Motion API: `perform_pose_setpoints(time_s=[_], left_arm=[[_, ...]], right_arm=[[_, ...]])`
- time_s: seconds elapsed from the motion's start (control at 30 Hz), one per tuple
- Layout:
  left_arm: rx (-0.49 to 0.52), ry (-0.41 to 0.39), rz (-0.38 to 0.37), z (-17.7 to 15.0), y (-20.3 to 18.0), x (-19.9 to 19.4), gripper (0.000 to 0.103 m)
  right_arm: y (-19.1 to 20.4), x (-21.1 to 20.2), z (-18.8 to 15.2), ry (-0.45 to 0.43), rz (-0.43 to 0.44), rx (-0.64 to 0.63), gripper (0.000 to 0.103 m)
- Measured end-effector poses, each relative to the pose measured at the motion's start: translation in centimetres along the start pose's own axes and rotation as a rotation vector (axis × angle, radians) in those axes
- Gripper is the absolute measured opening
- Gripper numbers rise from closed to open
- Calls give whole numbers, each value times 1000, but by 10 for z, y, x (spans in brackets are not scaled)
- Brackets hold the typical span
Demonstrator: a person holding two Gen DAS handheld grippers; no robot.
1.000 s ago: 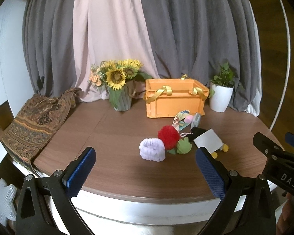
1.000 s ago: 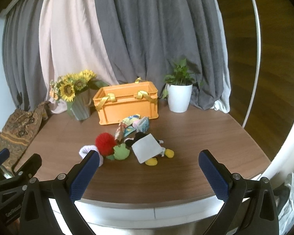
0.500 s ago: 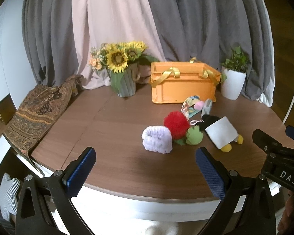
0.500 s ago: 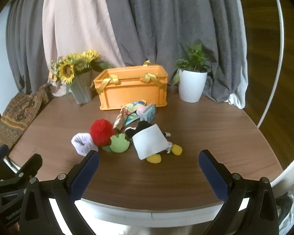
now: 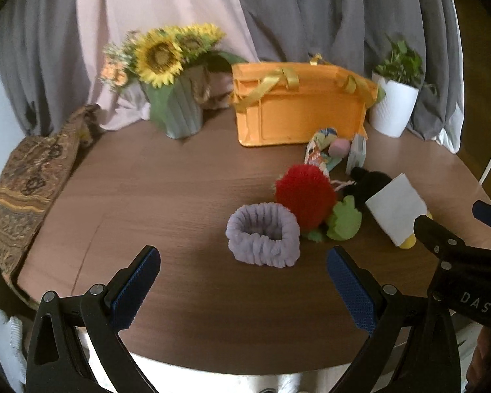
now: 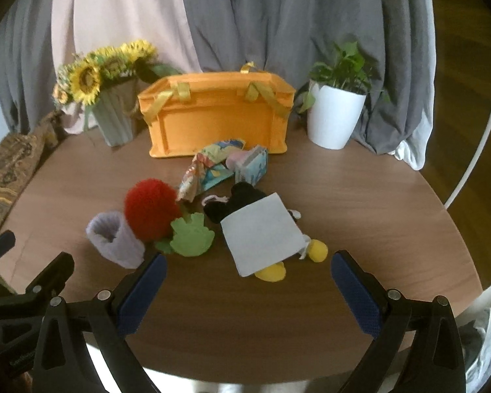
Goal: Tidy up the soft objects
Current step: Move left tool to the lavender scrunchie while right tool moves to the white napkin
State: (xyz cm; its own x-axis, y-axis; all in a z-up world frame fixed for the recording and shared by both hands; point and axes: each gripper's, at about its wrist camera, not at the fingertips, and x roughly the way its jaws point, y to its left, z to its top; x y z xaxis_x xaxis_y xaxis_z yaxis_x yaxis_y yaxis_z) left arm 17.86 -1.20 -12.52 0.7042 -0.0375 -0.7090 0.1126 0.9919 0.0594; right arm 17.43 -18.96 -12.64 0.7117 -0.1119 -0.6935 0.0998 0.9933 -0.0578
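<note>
Soft items lie in a cluster on the round wooden table (image 5: 154,196): a lilac fluffy band (image 5: 263,239) (image 6: 116,239), a red pompom (image 5: 306,196) (image 6: 151,209), a green felt piece (image 5: 345,219) (image 6: 191,235), a black plush with a white cloth (image 6: 262,234) (image 5: 394,209) and yellow feet, and colourful fabric pieces (image 6: 212,167) (image 5: 320,150). Behind them stands an orange crate (image 5: 299,106) (image 6: 217,116) with yellow ribbons. My left gripper (image 5: 242,285) is open just short of the lilac band. My right gripper (image 6: 248,290) is open just short of the white cloth. Both hold nothing.
A sunflower vase (image 5: 173,78) (image 6: 113,98) stands left of the crate and a white plant pot (image 5: 392,104) (image 6: 335,114) to its right. A patterned cloth bag (image 5: 26,177) lies over the table's left edge. Grey and pink curtains hang behind.
Both grippers have moved forward and lower toward the table, so the soft items look larger and closer. Their jaws stay open; nothing on the table has moved.
</note>
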Motion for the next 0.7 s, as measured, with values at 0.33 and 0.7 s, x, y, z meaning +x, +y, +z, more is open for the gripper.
perform_pose_setpoints(time_s=[0.33,0.7], left_arm=[[79,73,-67,1,-5,54,103],[72,102,-33,-3,-17,87,103]], right_arm=[[17,41,-3,52,-163,-64,98],[23,79,-6,59,-202,-197,98]])
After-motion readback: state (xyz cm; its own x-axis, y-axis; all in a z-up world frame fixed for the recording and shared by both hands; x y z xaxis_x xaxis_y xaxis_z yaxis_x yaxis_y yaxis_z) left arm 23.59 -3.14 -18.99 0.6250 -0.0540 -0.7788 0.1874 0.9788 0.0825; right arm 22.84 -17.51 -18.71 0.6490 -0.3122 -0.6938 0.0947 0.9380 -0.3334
